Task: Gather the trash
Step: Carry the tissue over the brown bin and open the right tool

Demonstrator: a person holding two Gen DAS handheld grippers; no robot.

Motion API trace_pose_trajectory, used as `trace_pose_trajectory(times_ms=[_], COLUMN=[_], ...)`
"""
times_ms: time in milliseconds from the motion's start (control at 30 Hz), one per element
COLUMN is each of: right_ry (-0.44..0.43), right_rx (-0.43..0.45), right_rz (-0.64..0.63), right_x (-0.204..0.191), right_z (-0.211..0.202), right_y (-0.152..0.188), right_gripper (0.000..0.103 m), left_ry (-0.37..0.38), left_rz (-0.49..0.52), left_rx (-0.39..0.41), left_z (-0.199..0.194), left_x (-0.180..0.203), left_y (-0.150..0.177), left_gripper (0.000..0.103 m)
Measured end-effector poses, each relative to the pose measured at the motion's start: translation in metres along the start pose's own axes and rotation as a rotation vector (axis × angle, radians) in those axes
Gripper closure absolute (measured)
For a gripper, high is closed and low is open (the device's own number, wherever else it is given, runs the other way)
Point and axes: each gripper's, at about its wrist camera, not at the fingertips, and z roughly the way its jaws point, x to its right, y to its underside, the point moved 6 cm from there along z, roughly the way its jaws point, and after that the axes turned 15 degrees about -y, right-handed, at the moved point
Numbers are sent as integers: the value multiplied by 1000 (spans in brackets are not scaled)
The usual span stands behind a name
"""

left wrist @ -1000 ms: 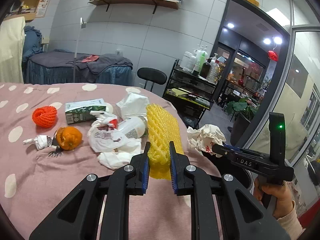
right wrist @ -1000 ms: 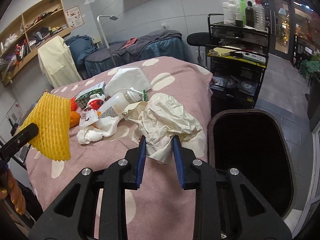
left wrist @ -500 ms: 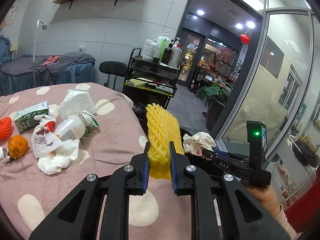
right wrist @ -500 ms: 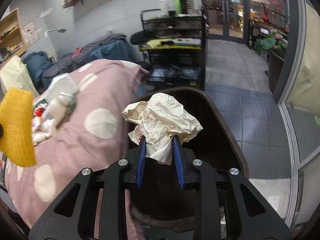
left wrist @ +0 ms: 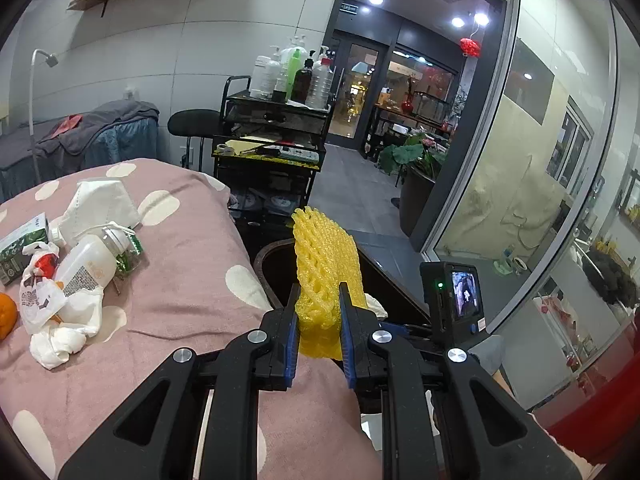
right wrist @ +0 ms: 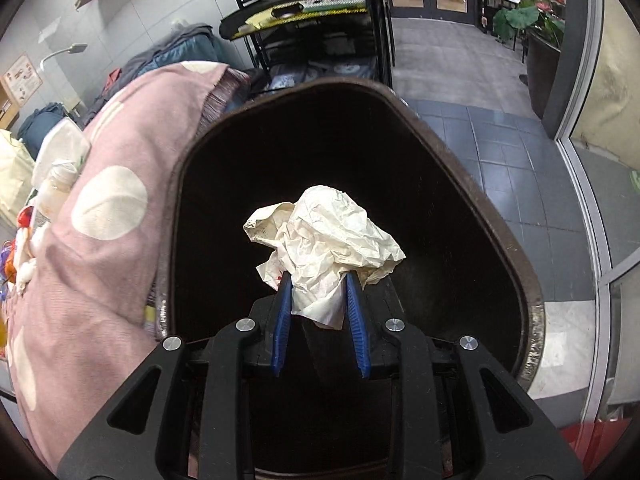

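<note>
Crumpled paper (right wrist: pixel 328 236) over bin (right wrist: pixel 500 224)

Bright ceiling spots, fisheye-warped edges, sharp

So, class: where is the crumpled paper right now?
In the right wrist view the crumpled paper sits centre frame, pinched in the right gripper above the dark bin, beside the pink bed.

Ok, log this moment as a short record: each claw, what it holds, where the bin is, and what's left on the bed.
left claw: shut on yellow foam net
right claw: shut on crumpled paper, over the bin's opening
bin: dark, open, beside the bed's edge
bed: pink, spotted cover
left on bed: face mask, white bottle, carton, orange
</note>
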Motion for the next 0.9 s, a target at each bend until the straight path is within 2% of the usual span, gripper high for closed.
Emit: trace_pose_trajectory(times_ms=[67, 100, 167, 233, 300, 433, 633, 800, 900], right_ry=[21, 21, 26, 24, 33, 51, 85, 130, 152], right_rx=[-6, -8, -11, -8, 8, 37, 133, 218, 260], right_rz=[-8, -8, -7, -8, -18, -59, -123, -123, -103], right_x=[1, 0, 0, -1, -4, -12, -27, -26, -20], right_z=[5, 7, 10, 12, 11, -2, -39, -70, -88], right_y=[0, 1, 4, 7, 7, 8, 2, -6, -10], right_gripper=[75, 72, 61, 40, 32, 29, 26, 26, 20], left_ry=[2, 2, 4, 6, 3, 1, 15, 32, 41], left_rz=[4, 6, 9, 10, 15, 22, 35, 50, 64], left_rx=[-6, -9, -18, -25, -26, -29, -36, -63, -74], left_z=[3, 4, 7, 9, 10, 11, 16, 28, 34], left_x=[2, 3, 4, 5, 6, 8, 15, 28, 37], left_y=[1, 1, 3, 4, 5, 5, 1, 0, -1], left_gripper=[86, 86, 86, 86, 86, 86, 86, 86, 86])
